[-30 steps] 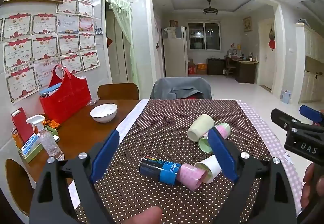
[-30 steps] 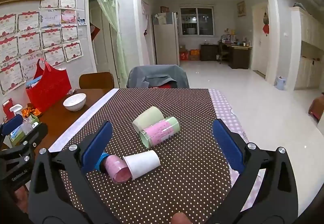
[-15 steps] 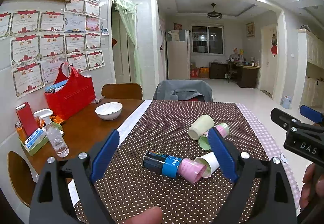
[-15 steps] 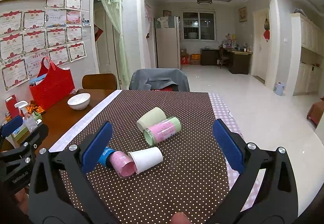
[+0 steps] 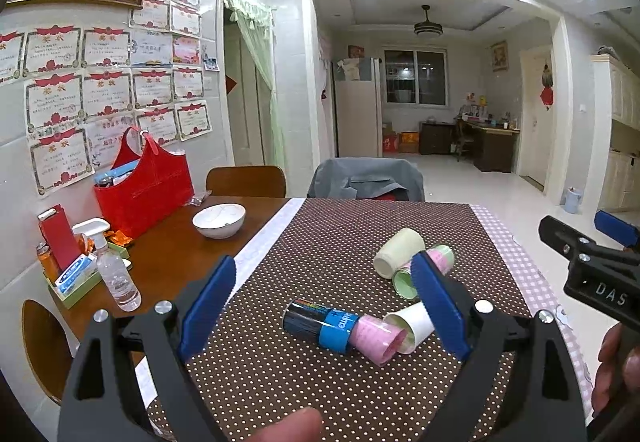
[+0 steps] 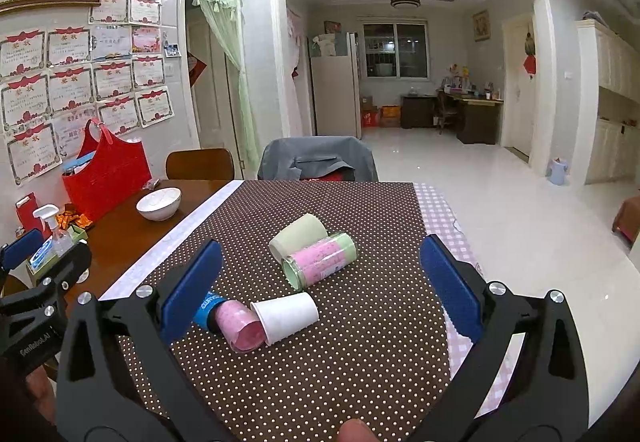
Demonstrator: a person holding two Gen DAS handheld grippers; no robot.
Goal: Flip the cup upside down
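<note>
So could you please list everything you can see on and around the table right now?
Cups: four, all lying on their sides on the dotted cloth: pale green cup, pink-and-green cup, white paper cup, pink cup with a black-and-blue tube at its far end.
Tablecloth: one, brown with white dots, over the table.
Bowl: one, white, on bare wood at left.
Red bag: one, by the wall.
Spray bottle: one, clear, table's left edge.
Chairs: wooden chair; grey-covered chair, far end.
Left gripper: open, blue pads.
Right gripper: open, blue pads.
</note>
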